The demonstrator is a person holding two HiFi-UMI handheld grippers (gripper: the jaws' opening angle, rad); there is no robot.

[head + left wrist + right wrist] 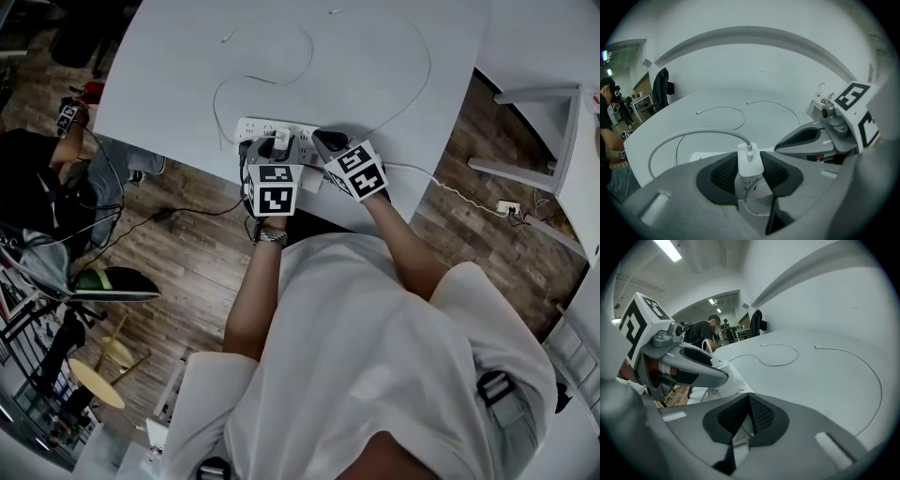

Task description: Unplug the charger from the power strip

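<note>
While the white cube-shaped charger [750,164] with its white cable sits plugged upright in the white power strip [251,125] at the near edge of the pale grey table [375,56], the left gripper [270,148] straddles it, jaws wide, a pad close beside each side. The right gripper [749,397], jaws closed together and empty, is at the strip's right end.

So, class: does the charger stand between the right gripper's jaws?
No: the right gripper has its jaws together at the tips with no charger there; the white charger stands between the jaws of the left gripper.
</note>
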